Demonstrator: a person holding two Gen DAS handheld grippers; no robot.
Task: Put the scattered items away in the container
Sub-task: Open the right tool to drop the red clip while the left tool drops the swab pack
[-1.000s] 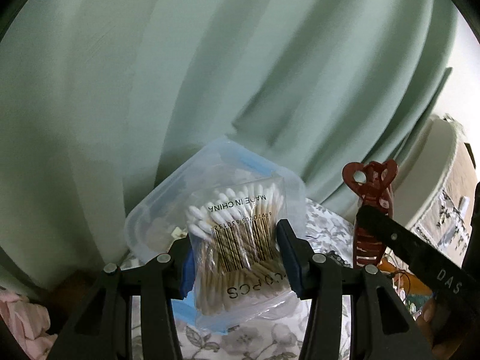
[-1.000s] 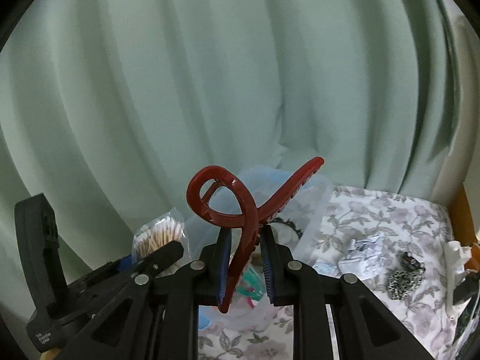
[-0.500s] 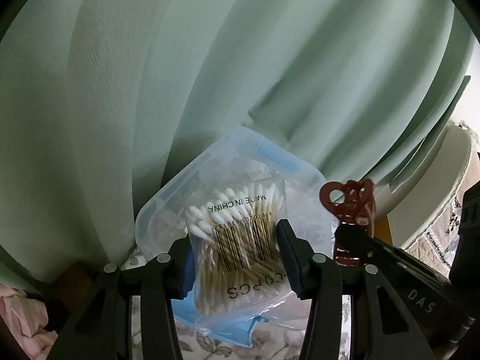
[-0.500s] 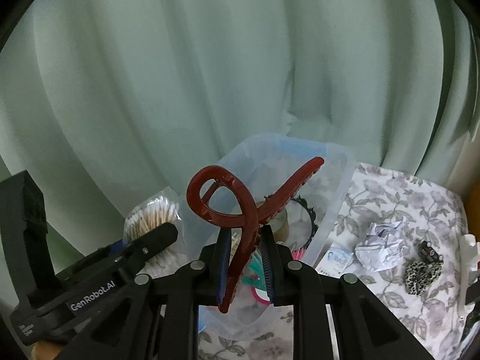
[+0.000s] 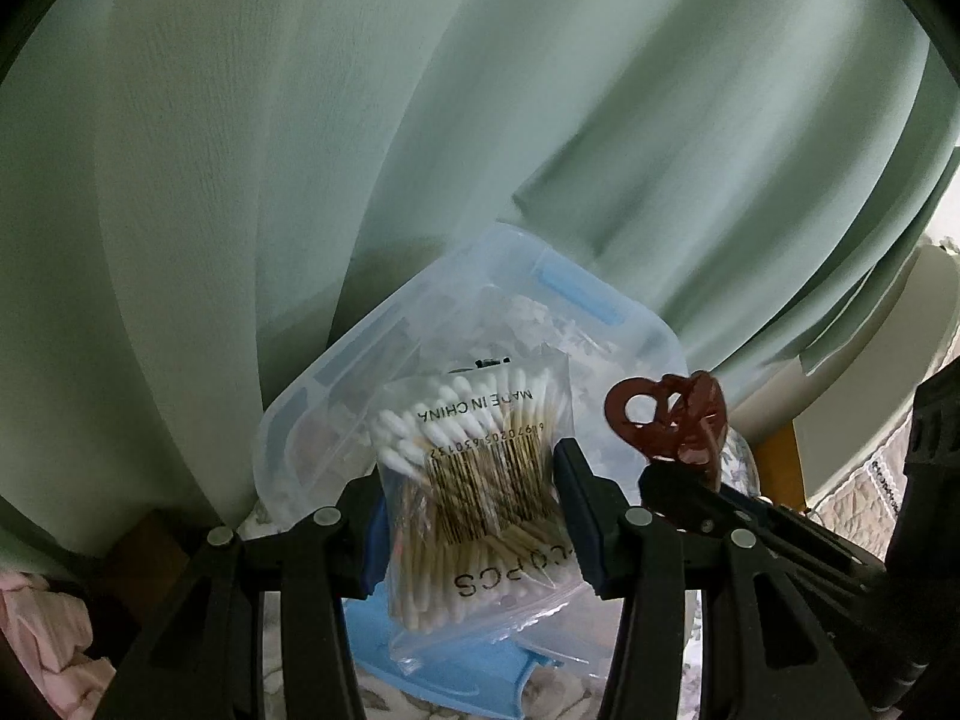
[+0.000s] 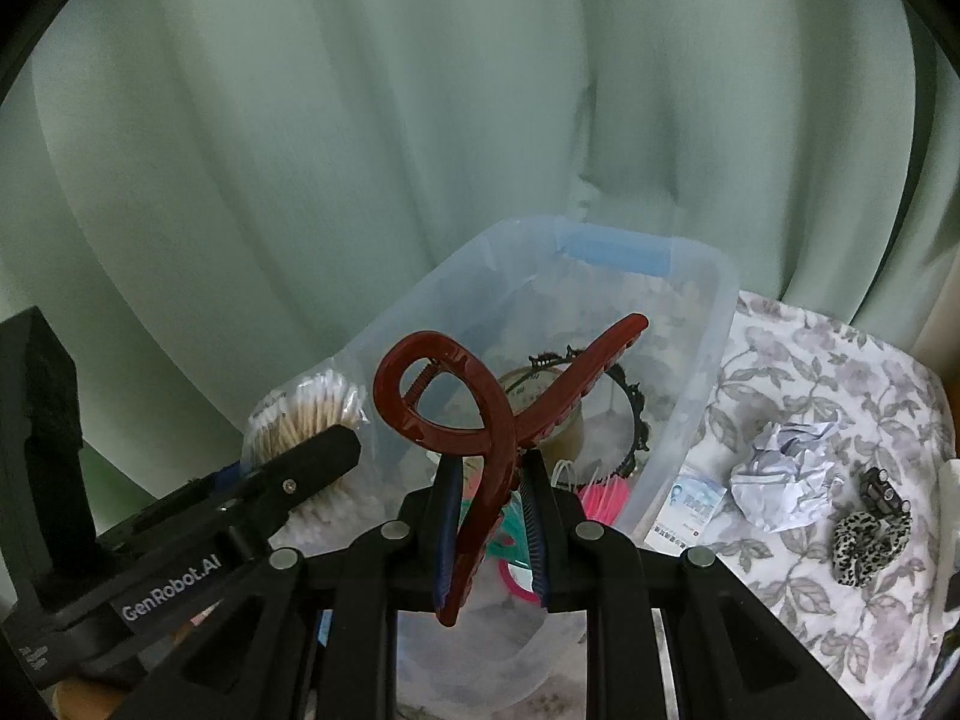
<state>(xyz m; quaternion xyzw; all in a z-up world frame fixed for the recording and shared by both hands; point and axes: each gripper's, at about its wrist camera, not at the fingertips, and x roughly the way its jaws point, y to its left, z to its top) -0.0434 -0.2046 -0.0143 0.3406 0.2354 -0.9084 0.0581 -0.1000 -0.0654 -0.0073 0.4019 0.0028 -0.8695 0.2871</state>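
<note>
Dim, soft daylight; fisheye bending and dark vignette at the edges.

Left gripper point(image 5: 474, 516): matte black plastic fingers are showing triangular cut-outs, round silver screws near the knuckles, and blue pads point(image 5: 591, 540) lining the inner faces. Right gripper point(image 6: 489, 519): the same black frame and silver screws are appearing, with ribbed blue pads point(image 6: 447, 531). Seen from the right wrist view, the left gripper's side is bearing white "GenRobot.AI" lettering.
</note>
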